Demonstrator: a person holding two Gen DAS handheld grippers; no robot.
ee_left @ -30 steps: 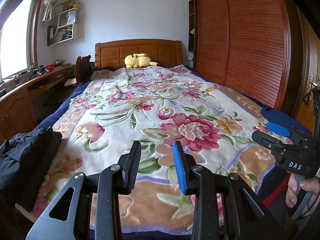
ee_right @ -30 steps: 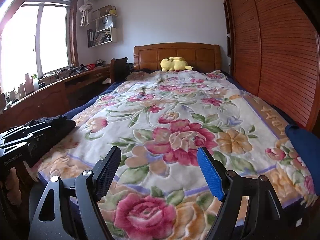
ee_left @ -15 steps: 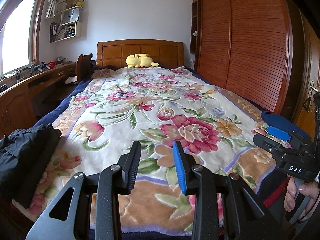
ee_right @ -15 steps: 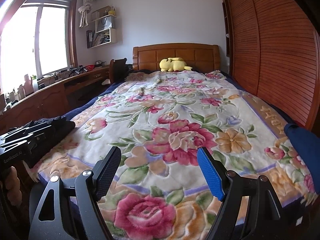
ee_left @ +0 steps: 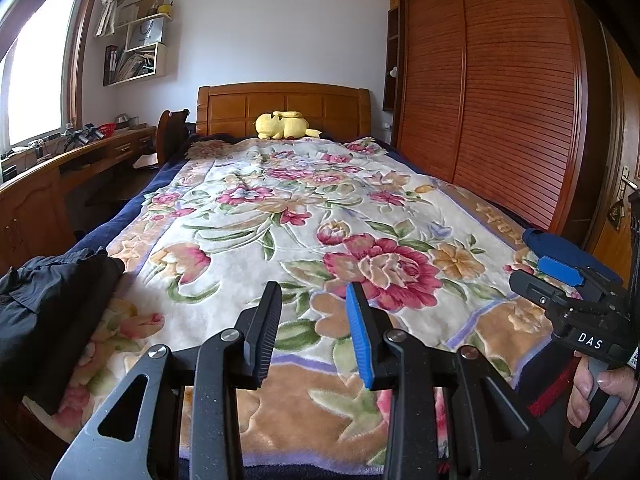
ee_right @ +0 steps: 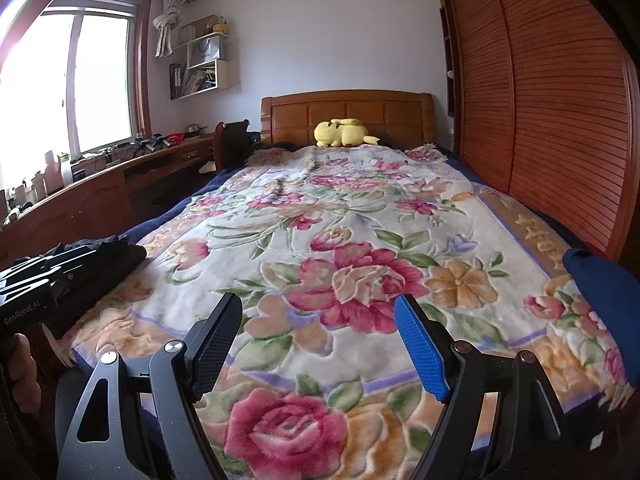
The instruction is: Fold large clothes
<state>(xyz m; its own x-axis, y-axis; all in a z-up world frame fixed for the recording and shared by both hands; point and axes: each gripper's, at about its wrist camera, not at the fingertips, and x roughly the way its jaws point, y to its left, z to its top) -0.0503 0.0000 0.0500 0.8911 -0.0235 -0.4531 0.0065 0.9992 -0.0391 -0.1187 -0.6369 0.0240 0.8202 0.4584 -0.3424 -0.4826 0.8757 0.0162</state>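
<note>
One dark garment (ee_left: 52, 304), heaped, axis unclear

A crumpled black garment (ee_left: 48, 300) lies heaped on the bed's near left corner.

1. My left gripper (ee_left: 314, 330): black linkage arms, silver pivot screws, one ribbed black pad, one blue pad.
2. My right gripper (ee_right: 318, 354): same build; white "DAS" marking, grey trigger under my fingers (ee_left: 580, 390).
</note>
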